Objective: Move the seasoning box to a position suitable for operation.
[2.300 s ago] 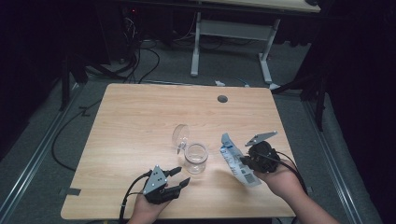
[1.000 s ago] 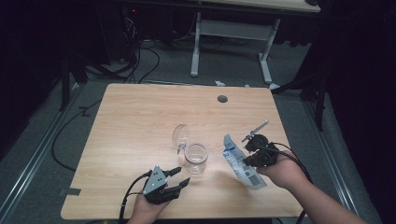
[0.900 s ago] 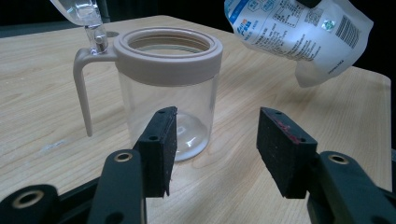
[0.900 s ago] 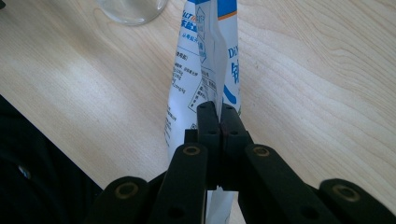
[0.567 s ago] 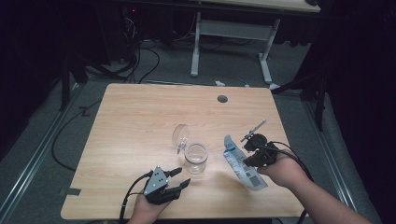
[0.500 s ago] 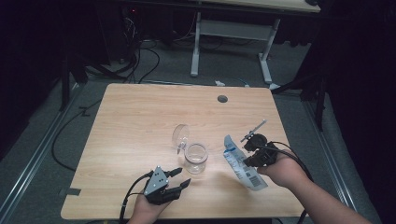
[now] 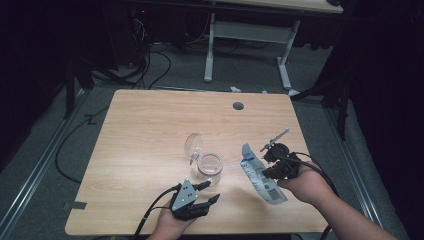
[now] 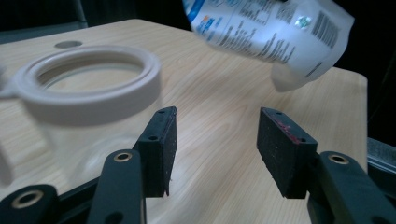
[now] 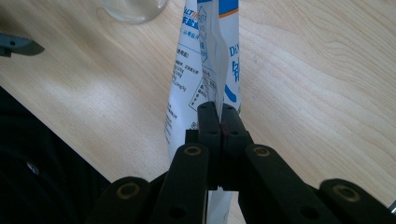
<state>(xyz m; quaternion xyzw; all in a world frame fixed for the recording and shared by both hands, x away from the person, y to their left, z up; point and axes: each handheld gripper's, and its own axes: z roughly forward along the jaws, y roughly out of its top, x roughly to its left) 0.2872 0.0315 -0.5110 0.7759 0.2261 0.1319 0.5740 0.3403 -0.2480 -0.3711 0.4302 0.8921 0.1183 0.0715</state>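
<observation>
Near the table's (image 7: 150, 130) front edge, the left gripper (image 7: 209, 192) points toward the glass jar (image 7: 209, 167), jaws spread with nothing between the pads (image 8: 161, 140); the jar's pale rim sits just beside them, perhaps not quite touching. The jar's round clear lid (image 7: 193, 145) leans behind it. To the right, the right gripper (image 7: 268, 165) is clenched on a white and blue pouch (image 7: 260, 172), pinching its edge and holding it above the wood.
</observation>
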